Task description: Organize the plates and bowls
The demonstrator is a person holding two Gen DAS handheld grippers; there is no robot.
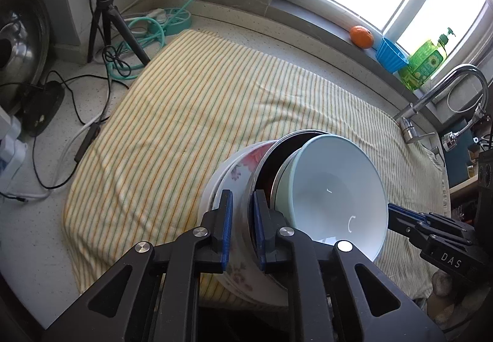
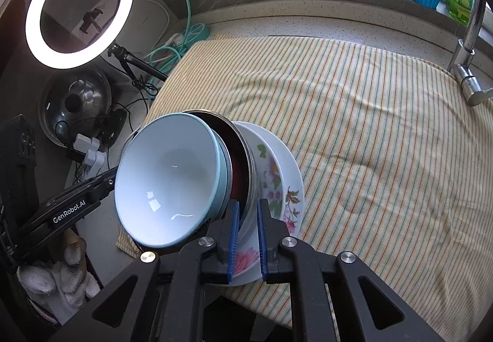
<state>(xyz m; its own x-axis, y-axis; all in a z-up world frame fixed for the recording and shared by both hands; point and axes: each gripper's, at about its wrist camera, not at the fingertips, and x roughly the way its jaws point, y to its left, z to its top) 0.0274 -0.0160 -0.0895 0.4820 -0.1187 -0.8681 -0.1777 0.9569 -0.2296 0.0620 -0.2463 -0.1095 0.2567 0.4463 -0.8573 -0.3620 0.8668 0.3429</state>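
Only the right wrist view showed a gloved hand point(image 2: 58, 277). On the striped cloth point(image 1: 191, 101) stood one tilted stack: a floral plate point(image 2: 277, 185), a metal dish point(image 2: 243, 157), a pale blue bowl point(image 1: 336, 191). Both claws pointed steeply down, left gripper point(image 1: 243, 228) and right gripper point(image 2: 248, 237) each clenched on the stack's rim.

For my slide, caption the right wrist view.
Right gripper fingers straddle the floral plate rim, stacked with a pale blue bowl on a striped towel.

Glossy ceramic bowl point(image 2: 166, 175); woven striped cloth point(image 2: 369, 126).
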